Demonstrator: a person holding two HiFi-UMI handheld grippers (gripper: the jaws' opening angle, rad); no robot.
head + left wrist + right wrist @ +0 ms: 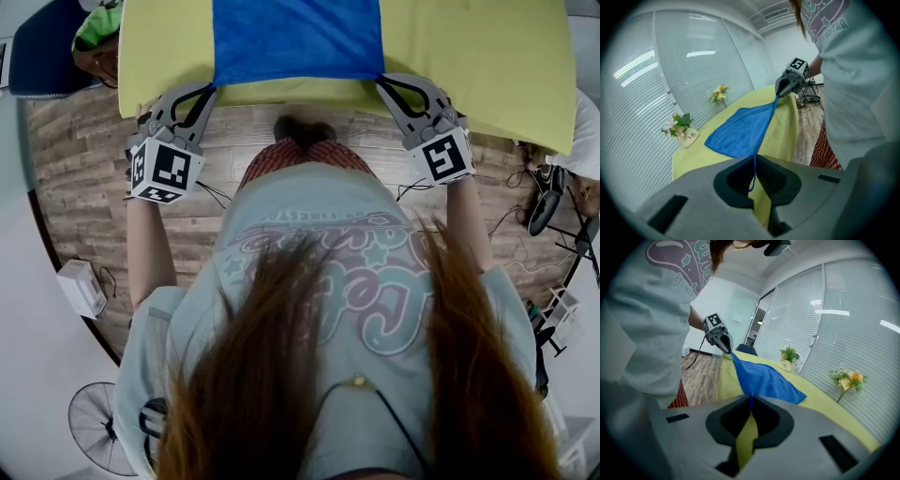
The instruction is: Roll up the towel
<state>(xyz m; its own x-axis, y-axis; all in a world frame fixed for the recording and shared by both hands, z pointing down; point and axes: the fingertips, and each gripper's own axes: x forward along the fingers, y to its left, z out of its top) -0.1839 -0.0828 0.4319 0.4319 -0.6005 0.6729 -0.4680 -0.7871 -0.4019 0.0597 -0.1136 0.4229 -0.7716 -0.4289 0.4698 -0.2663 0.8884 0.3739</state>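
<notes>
A blue towel (298,37) lies flat on a table with a yellow cloth (478,56). My left gripper (210,90) is shut on the towel's near left corner at the table's front edge. My right gripper (383,82) is shut on the near right corner. In the left gripper view the towel's (740,129) near hem runs taut from my left gripper (754,161) across to the right gripper (784,89). The right gripper view shows the towel (764,378) pinched in my right gripper (751,401), with the left gripper (723,342) at the far corner.
A small flower pot (684,131) and a flower bunch (720,93) stand at the table's far side by the window blinds. The person stands close to the table's front edge. On the wooden floor are a white box (82,286), a fan (98,427) and cables; a blue chair (42,47) is at the left.
</notes>
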